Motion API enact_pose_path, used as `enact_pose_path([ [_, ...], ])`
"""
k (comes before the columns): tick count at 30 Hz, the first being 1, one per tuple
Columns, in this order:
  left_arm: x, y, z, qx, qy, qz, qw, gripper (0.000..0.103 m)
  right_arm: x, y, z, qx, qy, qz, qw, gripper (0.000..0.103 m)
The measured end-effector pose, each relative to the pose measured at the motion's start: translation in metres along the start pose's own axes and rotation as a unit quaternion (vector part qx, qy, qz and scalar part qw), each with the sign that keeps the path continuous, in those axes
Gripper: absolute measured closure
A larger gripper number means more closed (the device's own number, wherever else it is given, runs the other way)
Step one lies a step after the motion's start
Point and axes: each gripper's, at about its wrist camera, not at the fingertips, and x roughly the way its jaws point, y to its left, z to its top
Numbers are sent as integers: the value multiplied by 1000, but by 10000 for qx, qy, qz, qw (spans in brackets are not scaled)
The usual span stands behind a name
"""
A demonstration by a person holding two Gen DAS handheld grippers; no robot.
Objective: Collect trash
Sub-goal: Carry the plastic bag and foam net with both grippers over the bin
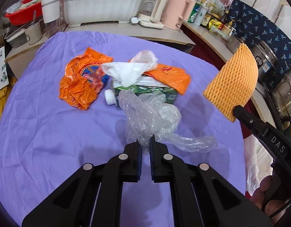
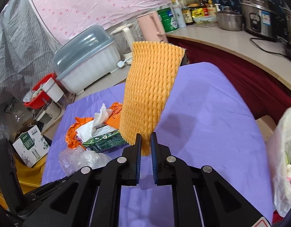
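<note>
Left wrist view, centre of frame: crumpled clear plastic bag, pinched at its lower edge by the left gripper, jaws clamped tight on the film, the rest of the bag bunched above the fingertips with one twisted tail trailing off to the lower right. Directly behind it, toward the upper middle: green carton lying on its side, white screw cap pointing left, white crumpled tissue draped over its top. Left of the carton: crushed orange wrapper with a printed blue and red patch. Right of the carton, tucked partly under the tissue: a second orange wrapper, flatter. All of it on a purple cloth, wrinkled, filling most of the frame.

Right edge of the same view: orange foam fruit net, raised clear of the cloth, held at its lower corner by the right gripper, a fingertip of the person's hand visible lower right.

Right wrist view: the same net standing upright up the middle of the frame, bottom edge squeezed between closed jaws of the right gripper. Lower left: carton, tissue, clear bag. Far right edge: a pale plastic sack with something inside.

Upper left of the left wrist view: lidded dish rack, red basin; upper right: bottles and steel pots on a counter.
</note>
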Motion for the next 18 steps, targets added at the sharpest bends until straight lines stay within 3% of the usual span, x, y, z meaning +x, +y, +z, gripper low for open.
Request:
enact_pose_path([
  [9,-36,-68,-16,483,-219,-221,9983,97,-69,-54,-8,351,-372,-252,9984,93],
  [18,-52,-158,-47,1187,-241,-490,9914,97,-131,-137,-30,909,-642,-672,9915,93],
])
